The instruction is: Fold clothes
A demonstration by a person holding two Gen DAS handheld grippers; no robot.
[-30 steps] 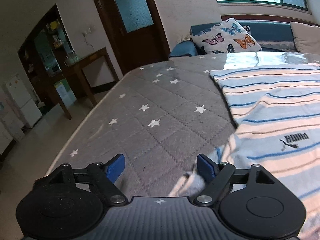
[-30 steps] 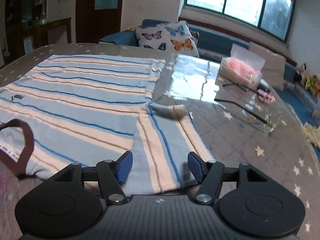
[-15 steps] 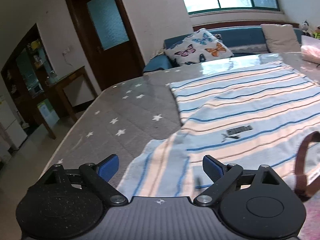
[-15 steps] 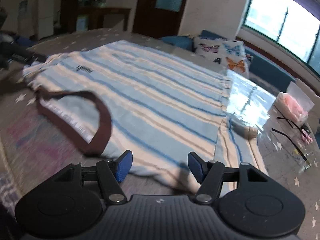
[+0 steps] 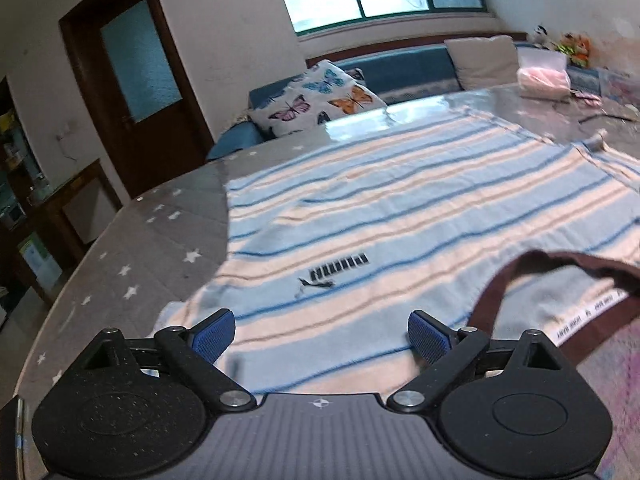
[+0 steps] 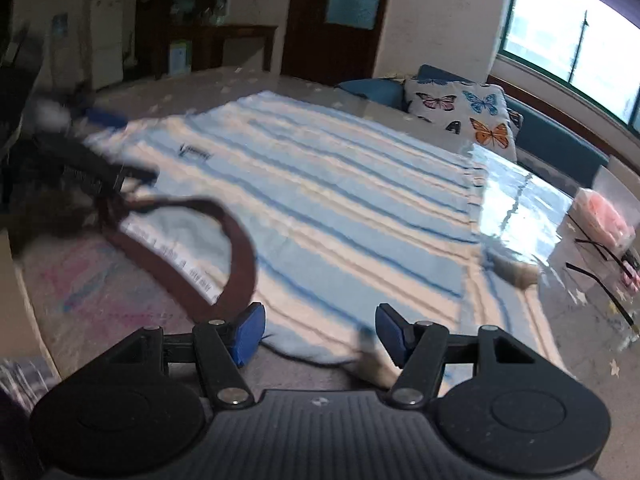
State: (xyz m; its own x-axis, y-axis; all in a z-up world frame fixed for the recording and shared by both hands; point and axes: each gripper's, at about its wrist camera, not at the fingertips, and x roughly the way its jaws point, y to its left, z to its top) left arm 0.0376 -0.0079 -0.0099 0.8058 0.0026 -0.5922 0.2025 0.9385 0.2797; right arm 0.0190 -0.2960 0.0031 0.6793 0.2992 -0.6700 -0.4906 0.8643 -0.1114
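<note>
Shirt [image 5: 400, 208] lies flat; both grippers' jaws gape wide, apparently holding nothing.

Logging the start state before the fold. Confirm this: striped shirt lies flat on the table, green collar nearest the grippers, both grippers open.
One detail is wrong: the collar is dark brown, not green, as the left wrist view shows. The rest holds: the striped shirt lies flat on the table, and the left gripper and right gripper are open.

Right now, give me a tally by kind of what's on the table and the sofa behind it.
Blue-and-cream striped T-shirt with brown collar: 1
Clear plastic bag of pink items: 1
White butterfly-print cushion: 1
Plain beige cushion: 1
Total: 4
</note>
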